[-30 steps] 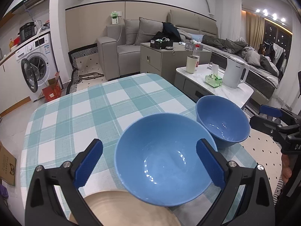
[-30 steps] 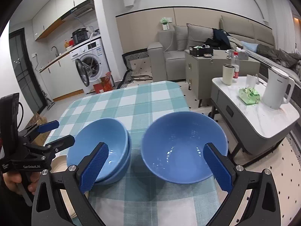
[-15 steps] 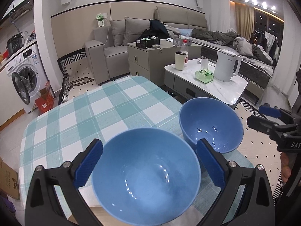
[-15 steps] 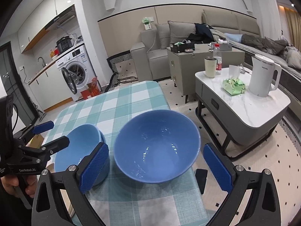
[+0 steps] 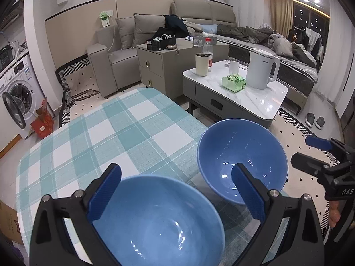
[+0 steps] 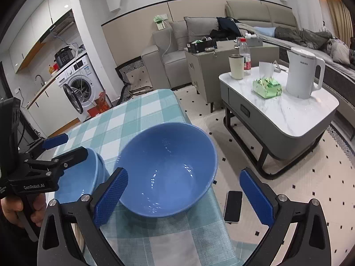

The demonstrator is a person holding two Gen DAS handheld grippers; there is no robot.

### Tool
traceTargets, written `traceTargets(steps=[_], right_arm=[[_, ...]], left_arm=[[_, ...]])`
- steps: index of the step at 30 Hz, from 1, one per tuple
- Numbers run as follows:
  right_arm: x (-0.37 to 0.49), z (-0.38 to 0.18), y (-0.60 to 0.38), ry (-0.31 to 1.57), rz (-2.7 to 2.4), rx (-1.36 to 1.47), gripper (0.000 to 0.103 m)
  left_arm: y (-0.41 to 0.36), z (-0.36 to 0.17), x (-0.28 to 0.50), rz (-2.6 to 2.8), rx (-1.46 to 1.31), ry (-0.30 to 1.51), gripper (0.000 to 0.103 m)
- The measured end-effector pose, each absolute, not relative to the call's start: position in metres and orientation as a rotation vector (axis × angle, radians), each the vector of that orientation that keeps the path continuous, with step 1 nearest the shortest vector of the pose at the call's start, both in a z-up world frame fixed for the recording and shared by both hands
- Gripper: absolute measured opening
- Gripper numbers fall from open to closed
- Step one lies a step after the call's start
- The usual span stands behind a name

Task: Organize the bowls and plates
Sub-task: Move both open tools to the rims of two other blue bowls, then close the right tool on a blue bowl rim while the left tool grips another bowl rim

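Two blue bowls stand on the checked table (image 5: pixel 115 133). The near-left bowl (image 5: pixel 155 223) lies under my open left gripper (image 5: pixel 175 192), whose fingers (image 5: pixel 104 195) straddle its far rim without touching. It also shows at the left in the right wrist view (image 6: pixel 82 181). The second bowl (image 5: pixel 241 159) (image 6: pixel 168 166) sits at the table's right edge. My open right gripper (image 6: pixel 184 195) hovers over its near rim, left finger (image 6: pixel 111 199) beside the bowl, right finger past the table edge. Both grippers are empty.
A white coffee table (image 6: pixel 288 110) with a kettle (image 6: pixel 304 75), a cup and a tissue pack stands to the right. A phone (image 6: pixel 233 206) lies on the floor by the table edge. A sofa, a cabinet and a washing machine (image 6: pixel 77 86) lie beyond.
Both grippers have pulled back and swung right. The bowls now sit lower and nearer in each view. The beige plate below the left bowl has gone out of view. Both grippers stay open.
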State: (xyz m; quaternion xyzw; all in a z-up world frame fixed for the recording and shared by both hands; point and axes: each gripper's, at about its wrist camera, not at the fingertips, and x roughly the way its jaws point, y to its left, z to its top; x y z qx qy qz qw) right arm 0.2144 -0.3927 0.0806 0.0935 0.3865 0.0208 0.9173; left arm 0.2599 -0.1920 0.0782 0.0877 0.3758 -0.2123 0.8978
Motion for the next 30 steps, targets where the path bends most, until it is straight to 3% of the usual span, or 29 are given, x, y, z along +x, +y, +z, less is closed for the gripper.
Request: traceTargets(steps=[30], right_arm=[[0.245,0.019,-0.416,0.947,0.106,0.328,0.102]], left_arm=[[-0.253,0.043,0.300,-0.535,0.296,0.914,0.099]])
